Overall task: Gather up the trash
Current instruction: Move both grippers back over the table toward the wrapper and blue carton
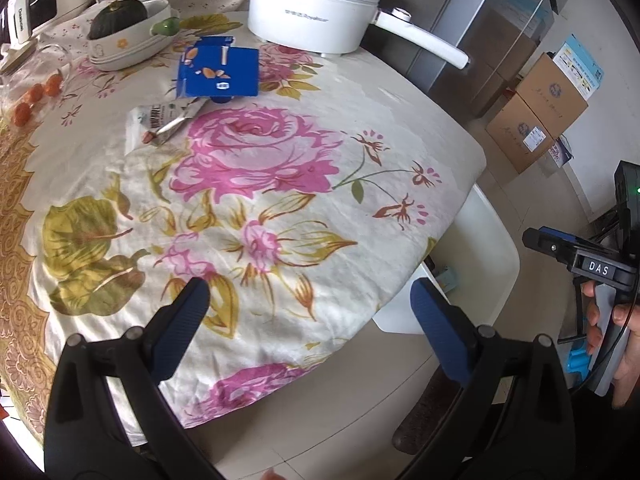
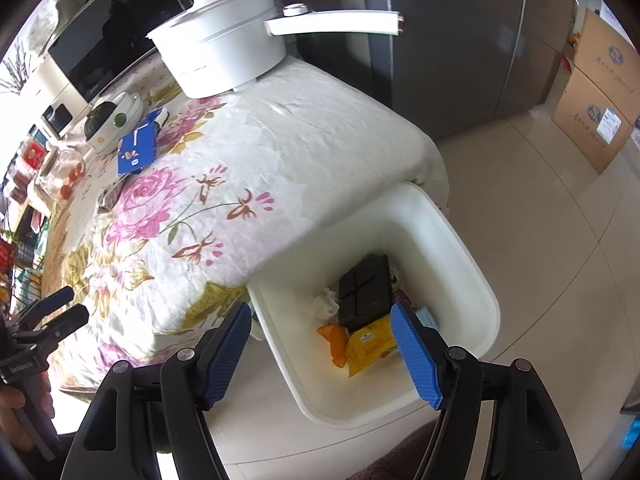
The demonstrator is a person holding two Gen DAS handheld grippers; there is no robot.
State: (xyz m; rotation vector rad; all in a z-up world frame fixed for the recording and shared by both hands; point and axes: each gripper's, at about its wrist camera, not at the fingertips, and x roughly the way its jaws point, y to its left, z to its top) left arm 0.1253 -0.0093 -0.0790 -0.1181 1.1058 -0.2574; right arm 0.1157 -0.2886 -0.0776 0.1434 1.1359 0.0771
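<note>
A flattened blue carton [image 1: 219,71] and a white wrapper [image 1: 160,120] lie on the flowered tablecloth [image 1: 260,216] at the far side. My left gripper [image 1: 308,320] is open and empty above the table's near edge. My right gripper [image 2: 322,342] is open and empty above a white trash bin [image 2: 472,280] beside the table. The bin holds a black tray [image 2: 365,290], a yellow packet [image 2: 370,344], an orange scrap [image 2: 335,342] and crumpled tissue [image 2: 326,304]. The blue carton [image 2: 138,148] also shows in the right wrist view.
A white electric pot [image 1: 316,8] with a long handle stands at the table's back. A bowl with a dark squash [image 1: 120,32] and small oranges [image 1: 38,94] sit at the left. Cardboard boxes [image 1: 540,112] stand on the floor by a grey cabinet [image 2: 460,40].
</note>
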